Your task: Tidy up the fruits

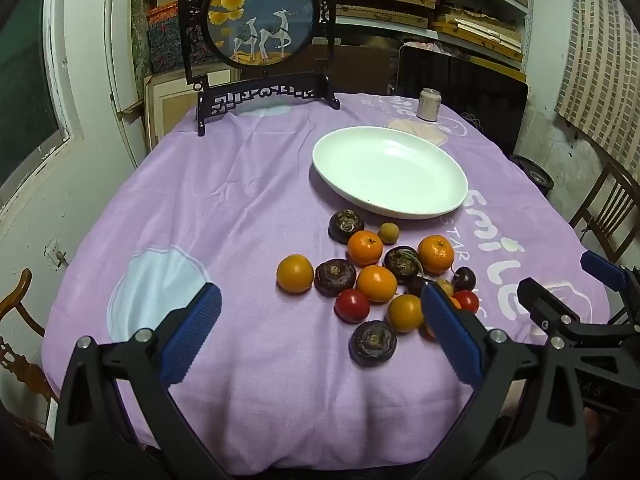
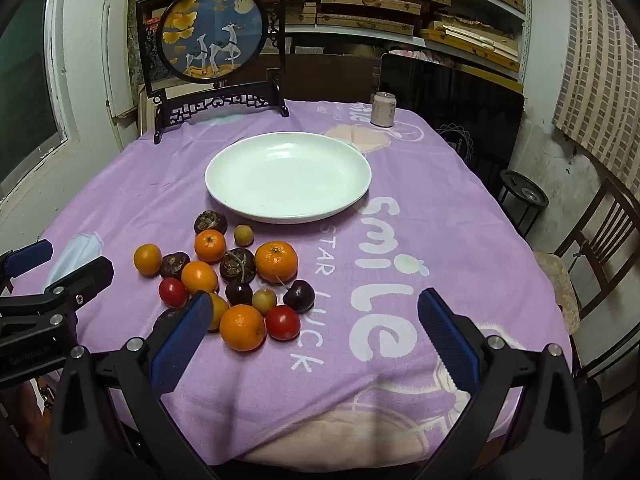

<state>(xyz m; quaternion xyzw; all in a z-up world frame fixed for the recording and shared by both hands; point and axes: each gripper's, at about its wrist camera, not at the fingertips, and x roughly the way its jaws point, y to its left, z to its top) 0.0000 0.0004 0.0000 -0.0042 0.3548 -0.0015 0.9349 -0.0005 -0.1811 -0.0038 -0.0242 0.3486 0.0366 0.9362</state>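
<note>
Left wrist view shows the left gripper (image 1: 320, 312) with its blue pads spread wide and nothing between them but bare cloth (image 1: 240, 200); its right pad overlaps the near edge of the fruit pile (image 1: 380, 276) in the picture, though contact cannot be told; the right gripper (image 1: 560, 284) enters from the right edge, just beside the pile.

Right wrist view shows the right gripper (image 2: 314, 314) equally wide apart and holding nothing; its left pad covers part of the pile (image 2: 228, 276) in the picture, its right pad sits over the white lettering on the cloth (image 2: 440, 220); the left gripper (image 2: 60, 268) comes in from the left edge, near the pile.

All the fruit lies loose on the purple cloth, just in front of the white plate (image 1: 390, 172) and not on it; the plate (image 2: 288, 176) holds nothing; the pile mixes oranges, such as one (image 2: 276, 261) nearest the plate's right side and one (image 1: 295, 273) at the pile's left end, with red tomatoes (image 1: 352, 305), dark brown water chestnuts (image 1: 373, 342), two small tan fruits (image 1: 388, 233) and dark cherries (image 2: 299, 295).

Behind the plate a can (image 1: 428, 104) stands upright near the table's far edge; to its left stands a round deer picture (image 1: 260, 16) in a black frame; shelves of flat boxes (image 2: 380, 4) fill the back wall.
</note>
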